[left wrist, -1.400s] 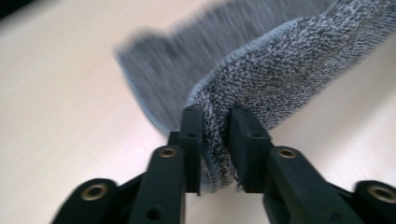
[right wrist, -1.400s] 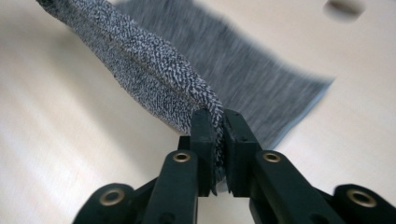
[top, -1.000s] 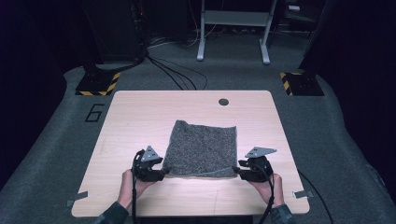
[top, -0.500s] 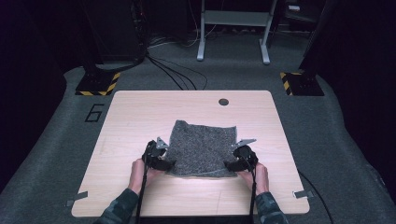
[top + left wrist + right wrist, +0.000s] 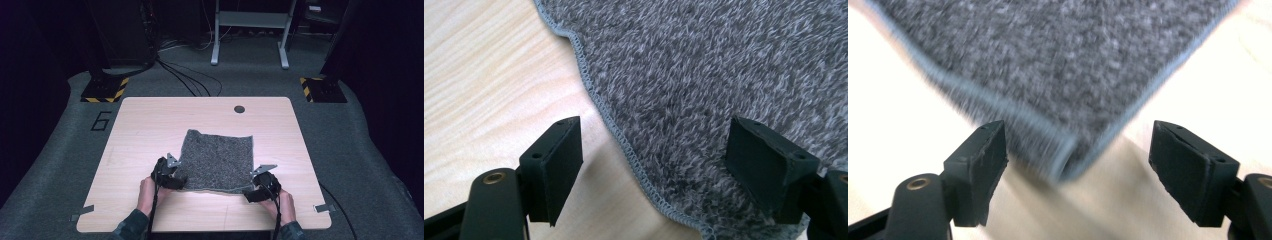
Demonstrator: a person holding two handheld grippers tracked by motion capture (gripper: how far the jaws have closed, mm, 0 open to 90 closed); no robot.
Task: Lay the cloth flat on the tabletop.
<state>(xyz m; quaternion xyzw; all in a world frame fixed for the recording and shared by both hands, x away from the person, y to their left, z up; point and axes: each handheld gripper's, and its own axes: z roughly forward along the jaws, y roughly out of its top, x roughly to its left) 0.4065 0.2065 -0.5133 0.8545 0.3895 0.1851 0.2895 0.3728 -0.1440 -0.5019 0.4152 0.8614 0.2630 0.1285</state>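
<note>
High view: grey cloth (image 5: 217, 160) lies flat mid-desk (image 5: 145, 125), sides roughly parallel to the desk's edges. Left gripper (image 5: 176, 181) and right gripper (image 5: 251, 194) sit low at its near corners, jaws just opened, corners between them ungripped.

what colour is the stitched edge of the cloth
Light grey-blue, on the speckled dark grey cloth; clearest in the left gripper view.

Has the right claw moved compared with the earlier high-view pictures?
Yes. Against the table, the right claw went inward and away from the near edge, then back outward to the grey cloth's near right corner, jaws opening.
</note>
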